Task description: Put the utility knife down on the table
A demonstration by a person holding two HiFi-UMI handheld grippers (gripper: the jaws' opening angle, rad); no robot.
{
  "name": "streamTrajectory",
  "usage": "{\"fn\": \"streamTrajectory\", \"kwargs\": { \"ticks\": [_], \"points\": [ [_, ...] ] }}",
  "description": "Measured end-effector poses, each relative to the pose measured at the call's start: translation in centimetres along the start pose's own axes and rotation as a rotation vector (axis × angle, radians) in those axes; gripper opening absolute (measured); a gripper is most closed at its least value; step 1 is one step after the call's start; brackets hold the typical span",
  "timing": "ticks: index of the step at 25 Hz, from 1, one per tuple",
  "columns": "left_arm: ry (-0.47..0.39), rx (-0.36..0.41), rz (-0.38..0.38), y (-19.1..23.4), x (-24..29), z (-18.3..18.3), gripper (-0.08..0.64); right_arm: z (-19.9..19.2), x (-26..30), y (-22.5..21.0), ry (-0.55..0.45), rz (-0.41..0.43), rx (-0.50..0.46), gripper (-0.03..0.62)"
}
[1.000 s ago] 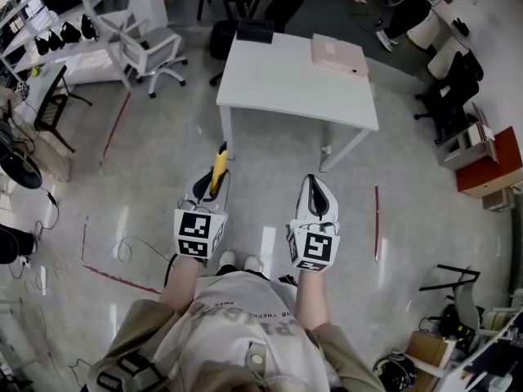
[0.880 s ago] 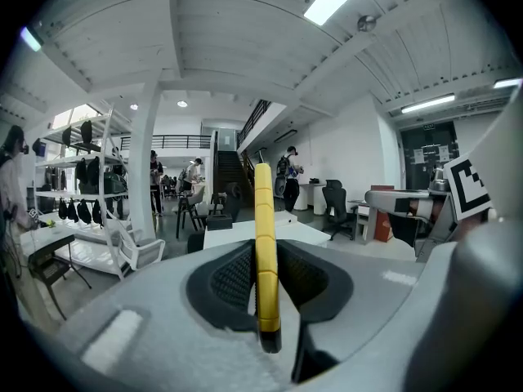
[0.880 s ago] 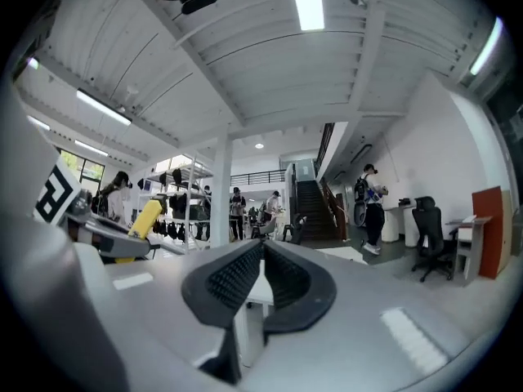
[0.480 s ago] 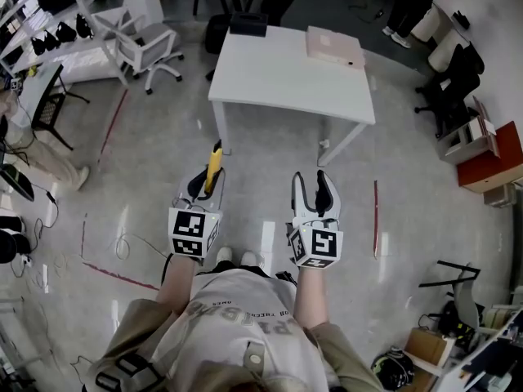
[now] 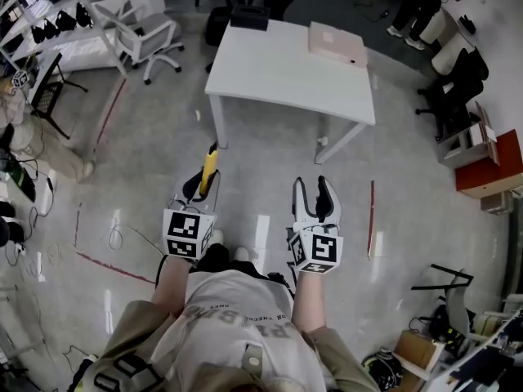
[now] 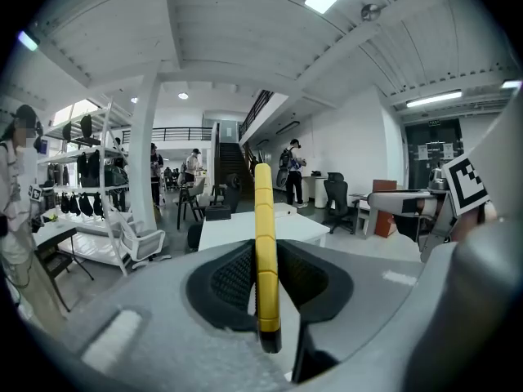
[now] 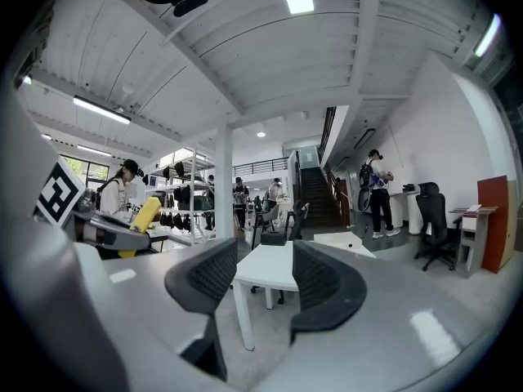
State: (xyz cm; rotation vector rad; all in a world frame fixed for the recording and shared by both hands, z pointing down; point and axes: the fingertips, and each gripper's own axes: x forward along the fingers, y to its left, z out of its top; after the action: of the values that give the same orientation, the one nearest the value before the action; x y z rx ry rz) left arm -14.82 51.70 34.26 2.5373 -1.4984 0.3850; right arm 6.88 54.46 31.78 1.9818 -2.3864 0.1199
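While the person stands on the glossy floor [image 5: 425, 178] short of the white table [image 5: 278, 72], both grippers are held out in front at about the same level. The left gripper [image 5: 204, 188] has its fingers [image 6: 229, 280] clenched on the utility knife [image 5: 209, 168]. The knife is a narrow yellow bar with a dark end, pinched edge-on between the two ribbed pads. In the left gripper view it rises straight up out of the grip. From the head view it sticks out past the fingertips and points toward the near left leg of the table. The knife is in the air over the floor, clear of the tabletop and near its front edge.

The right gripper [image 5: 315, 188] has just been opening. Its fingers [image 7: 328, 282] stand wide apart and nothing is between them — through the gap its own view shows only the table's corner and leg some way off.

On the table, a flat pinkish box [image 5: 337, 46] lies at the far right corner and a black object [image 5: 249, 19] sits at the far left edge. The rest of the top is bare white. A white office chair [image 5: 147, 35] stands off to the table's left, and red tape lines [image 5: 372, 219] mark the floor — one just right of the right gripper.
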Motion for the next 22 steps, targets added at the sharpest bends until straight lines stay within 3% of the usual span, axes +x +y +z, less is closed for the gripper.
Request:
{"fn": "streamTrajectory", "kwargs": {
  "ticks": [10,22],
  "points": [
    [0.009,-0.006,-0.019,4.1,2.5,-0.9,0.077,-1.4,4.6,2.7,0.029,0.009,-0.004,0.195],
    [-0.045,0.04,-0.105,12.9,11.5,3.7,0.077,0.6,15.0,4.2,-0.02,-0.089,-0.021,0.195]
  ]
}}
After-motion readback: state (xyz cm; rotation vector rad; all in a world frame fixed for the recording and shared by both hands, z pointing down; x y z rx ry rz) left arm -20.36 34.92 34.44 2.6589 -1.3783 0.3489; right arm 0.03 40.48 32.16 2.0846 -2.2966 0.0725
